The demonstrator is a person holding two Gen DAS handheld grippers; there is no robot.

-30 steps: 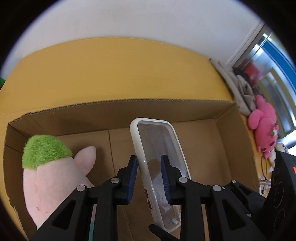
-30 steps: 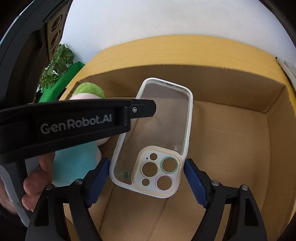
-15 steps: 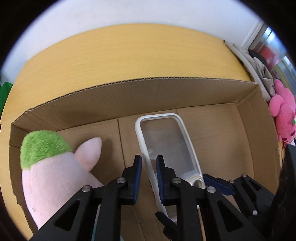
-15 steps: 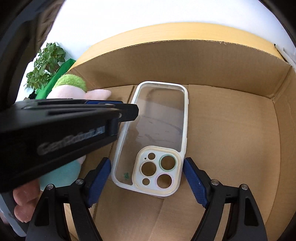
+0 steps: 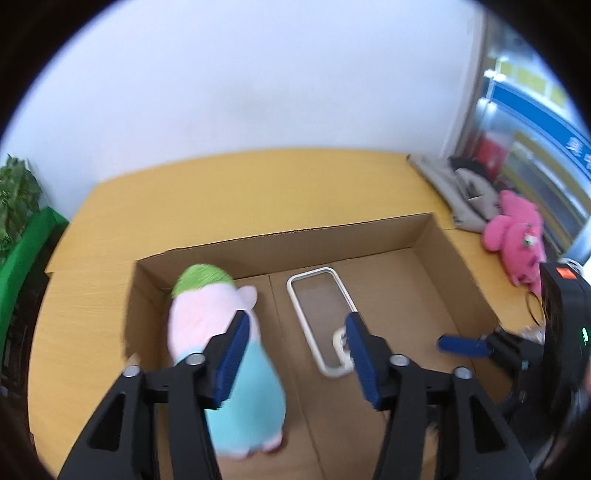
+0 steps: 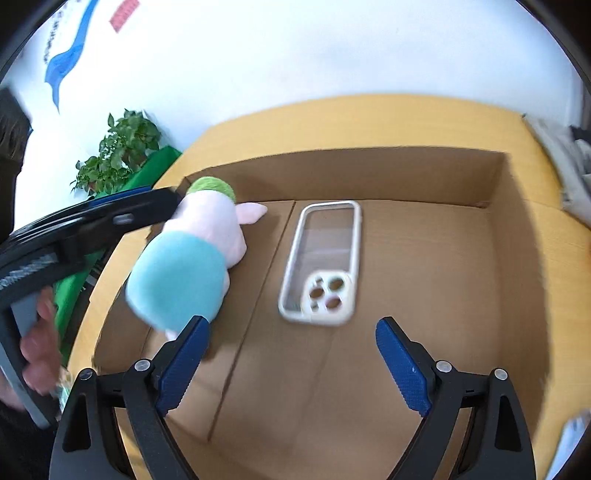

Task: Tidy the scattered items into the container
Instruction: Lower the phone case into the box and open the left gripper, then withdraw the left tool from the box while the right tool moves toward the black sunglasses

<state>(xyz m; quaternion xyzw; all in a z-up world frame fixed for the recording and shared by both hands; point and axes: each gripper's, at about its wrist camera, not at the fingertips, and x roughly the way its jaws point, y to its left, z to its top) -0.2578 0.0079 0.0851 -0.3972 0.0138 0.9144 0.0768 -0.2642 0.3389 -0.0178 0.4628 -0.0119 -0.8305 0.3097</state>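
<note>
now, clear phone case (image 6: pixel 320 263) in cardboard box (image 6: pixel 332 173), no legible writing, blurred wall sign (image 6: pixel 125 14)

A yellow wooden table (image 5: pixel 240 192) backs onto a white wall (image 5: pixel 258 92). Off the table's left end — a leafy plant (image 6: pixel 118 151) above something green (image 5: pixel 26 251); at its right end, a pink plush (image 5: pixel 517 236) beside crumpled grey cloth (image 5: pixel 454 192).

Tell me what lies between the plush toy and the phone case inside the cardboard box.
Only bare cardboard floor with a flap seam; the right wrist view shows the plush toy and phone case apart inside the cardboard box.
</note>
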